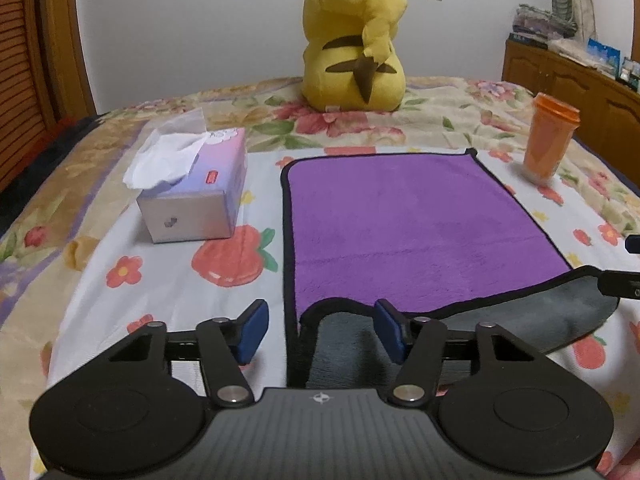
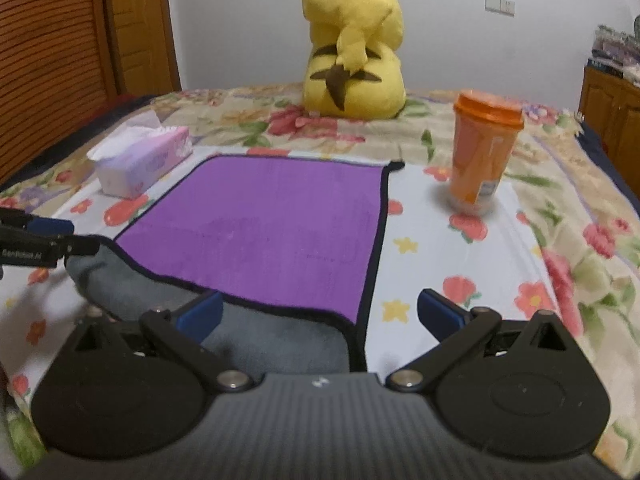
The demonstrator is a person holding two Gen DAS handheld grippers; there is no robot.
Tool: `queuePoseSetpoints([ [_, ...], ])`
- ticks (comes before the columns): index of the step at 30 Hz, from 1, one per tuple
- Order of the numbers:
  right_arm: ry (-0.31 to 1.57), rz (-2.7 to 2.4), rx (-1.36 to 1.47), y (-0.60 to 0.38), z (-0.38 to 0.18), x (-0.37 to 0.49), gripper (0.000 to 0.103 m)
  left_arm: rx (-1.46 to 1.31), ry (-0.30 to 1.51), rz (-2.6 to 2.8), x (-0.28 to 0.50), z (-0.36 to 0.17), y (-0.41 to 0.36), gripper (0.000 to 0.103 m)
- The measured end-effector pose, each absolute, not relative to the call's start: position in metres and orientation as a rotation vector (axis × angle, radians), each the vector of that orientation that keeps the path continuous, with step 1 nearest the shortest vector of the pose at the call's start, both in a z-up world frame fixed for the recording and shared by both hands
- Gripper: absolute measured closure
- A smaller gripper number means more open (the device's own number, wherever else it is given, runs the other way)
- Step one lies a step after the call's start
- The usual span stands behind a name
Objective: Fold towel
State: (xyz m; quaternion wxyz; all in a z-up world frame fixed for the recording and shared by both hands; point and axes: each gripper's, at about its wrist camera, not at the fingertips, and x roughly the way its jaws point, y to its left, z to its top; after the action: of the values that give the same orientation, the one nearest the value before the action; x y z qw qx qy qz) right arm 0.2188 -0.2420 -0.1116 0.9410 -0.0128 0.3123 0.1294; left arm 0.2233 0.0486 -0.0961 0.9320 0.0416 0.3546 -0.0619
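Observation:
A purple towel (image 1: pixel 404 224) with a black border and grey underside lies on the flowered bedspread; it also shows in the right wrist view (image 2: pixel 272 228). Its near edge is raised, showing the grey underside. My left gripper (image 1: pixel 320 330) is open, its jaws on either side of the towel's near left corner. My right gripper (image 2: pixel 320 316) is open, its jaws on either side of the near right corner. The right gripper's tip shows at the right edge of the left wrist view (image 1: pixel 624 280), and the left gripper's tip shows at the left edge of the right wrist view (image 2: pixel 40 240).
A tissue box (image 1: pixel 196 196) stands left of the towel. An orange cup (image 2: pixel 482 152) stands to its right. A yellow Pikachu plush (image 1: pixel 354 40) sits at the far side of the bed. A wooden cabinet (image 1: pixel 576 80) stands far right.

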Motion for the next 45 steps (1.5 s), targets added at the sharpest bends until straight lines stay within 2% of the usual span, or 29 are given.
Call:
queuePoseSetpoints([
  [5,0.684,0.274,-0.02,-0.242,-0.119,0.226,0.0,0.064,0.756,-0.141,0.231,-0.104,0.053,0.053],
  [9,0.732,0.287,0.011,-0.245,-0.126,0.233,0.001,0.057,0.785,-0.145,0.234,-0.109,0.053,0.054],
  [11,0.751,0.294,0.025,-0.246,-0.128,0.235,0.006,0.062,0.8,-0.146,0.234,-0.112,0.052,0.055],
  [12,0.763,0.298,0.034,-0.247,-0.129,0.237,0.013,0.063,0.805,-0.146,0.234,-0.112,0.052,0.055],
  [13,0.776,0.303,0.043,-0.247,-0.131,0.239,0.015,0.062,0.81,-0.147,0.234,-0.113,0.052,0.056],
  [17,0.819,0.317,0.061,-0.247,-0.136,0.244,0.016,0.057,0.829,-0.149,0.236,-0.116,0.053,0.06],
  [20,0.838,0.334,0.082,-0.248,-0.136,0.245,0.021,0.052,0.835,-0.153,0.236,-0.116,0.052,0.062],
  [28,0.856,0.378,0.092,-0.248,-0.132,0.245,0.041,0.052,0.841,-0.163,0.233,-0.114,0.05,0.07],
  [32,0.851,0.378,0.083,-0.249,-0.13,0.246,0.052,0.055,0.841,-0.162,0.232,-0.113,0.049,0.08],
  [35,0.848,0.373,0.078,-0.251,-0.129,0.247,0.063,0.059,0.837,-0.169,0.231,-0.111,0.048,0.086],
  [37,0.846,0.37,0.069,-0.252,-0.129,0.247,0.075,0.061,0.834,-0.174,0.23,-0.11,0.047,0.09],
  [39,0.846,0.367,0.058,-0.252,-0.13,0.247,0.08,0.064,0.825,-0.179,0.229,-0.109,0.046,0.092],
  [45,0.836,0.37,0.052,-0.252,-0.129,0.247,0.083,0.072,0.79,-0.19,0.225,-0.101,0.043,0.093],
])
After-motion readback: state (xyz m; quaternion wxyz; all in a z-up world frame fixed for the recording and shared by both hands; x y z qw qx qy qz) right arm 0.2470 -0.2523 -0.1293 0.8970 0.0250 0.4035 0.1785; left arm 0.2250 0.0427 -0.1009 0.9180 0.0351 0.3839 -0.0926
